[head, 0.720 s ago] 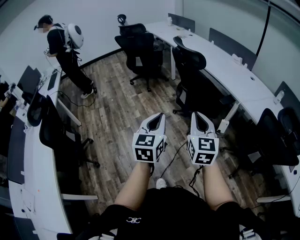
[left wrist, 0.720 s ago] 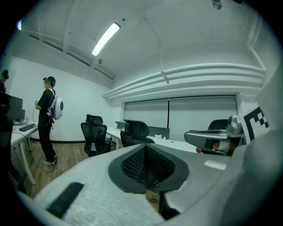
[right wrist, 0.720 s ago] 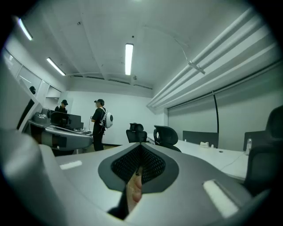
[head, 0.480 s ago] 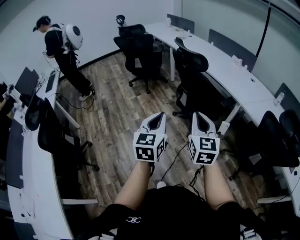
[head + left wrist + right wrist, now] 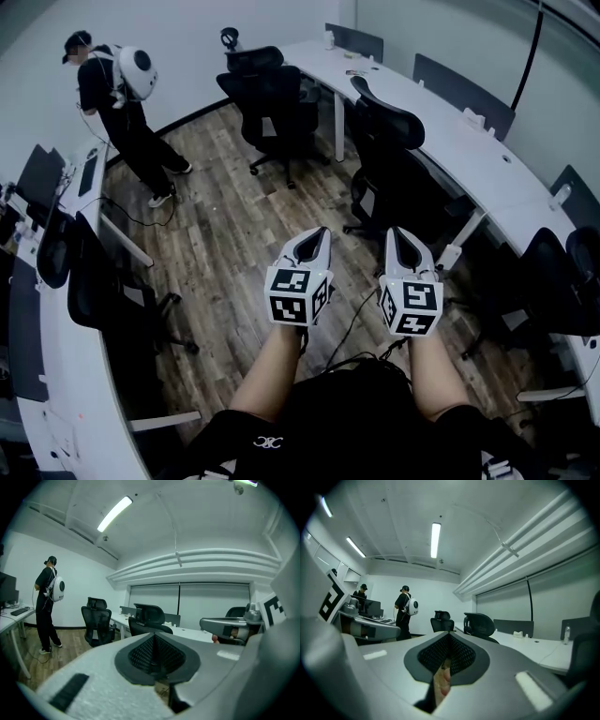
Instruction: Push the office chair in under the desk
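The left claw (image 5: 315, 240) and the right claw (image 5: 400, 236) are held side by side above the wooden floor (image 5: 234, 216) — each is shut tight, with nothing gripped. The black office chair (image 5: 382, 141) is seen ahead of them, just beside the white bench (image 5: 450, 141) — untouched by either claw.

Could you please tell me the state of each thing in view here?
left gripper, fingers shut, empty.
right gripper, fingers shut, empty.
nearest office chair, upright, not fully under the desk.
far office chair, upright, pulled clear of the desk.
person, standing.
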